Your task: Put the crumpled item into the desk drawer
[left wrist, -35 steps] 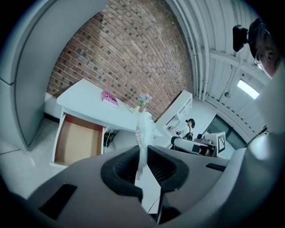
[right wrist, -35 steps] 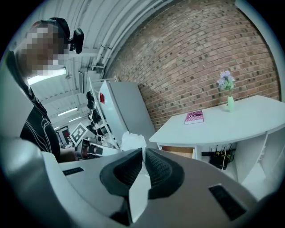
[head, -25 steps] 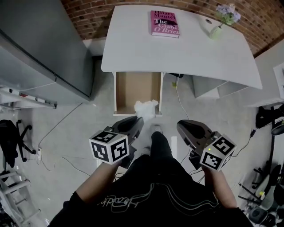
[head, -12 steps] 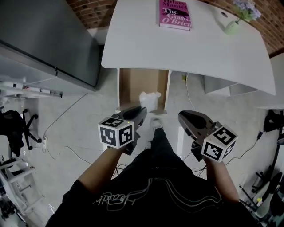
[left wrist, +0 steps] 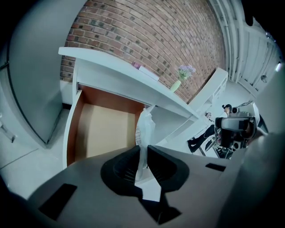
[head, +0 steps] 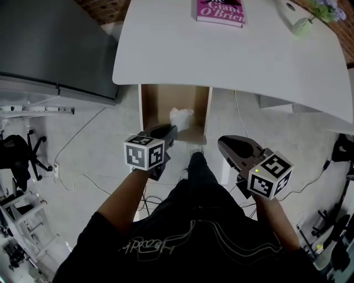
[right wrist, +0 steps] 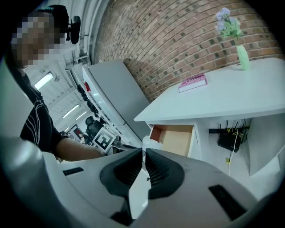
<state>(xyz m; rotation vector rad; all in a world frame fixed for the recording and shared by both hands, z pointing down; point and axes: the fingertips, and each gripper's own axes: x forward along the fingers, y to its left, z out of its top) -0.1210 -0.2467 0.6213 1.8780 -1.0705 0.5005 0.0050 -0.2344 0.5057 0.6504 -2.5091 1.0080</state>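
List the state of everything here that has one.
desk drawer: pulled open.
left tool: shut on the crumpled item.
crumpled item: pinched, hanging over the drawer.
right tool: shut, empty.
book: closed, flat on the desk.
vase: upright.

A pink book (head: 219, 12) lies flat close to the brick wall (right wrist: 178, 40), and to its right a pale green vase (head: 301, 26) holds lilac flowers (head: 325, 6). A big grey cabinet (head: 55, 50) stands at the left beside that wall, with a black office chair (head: 16, 160) well apart from it on the pale floor (head: 94, 149). In the right gripper view a black box (right wrist: 229, 141) shows low at the right, with yellow and black leads running up from it
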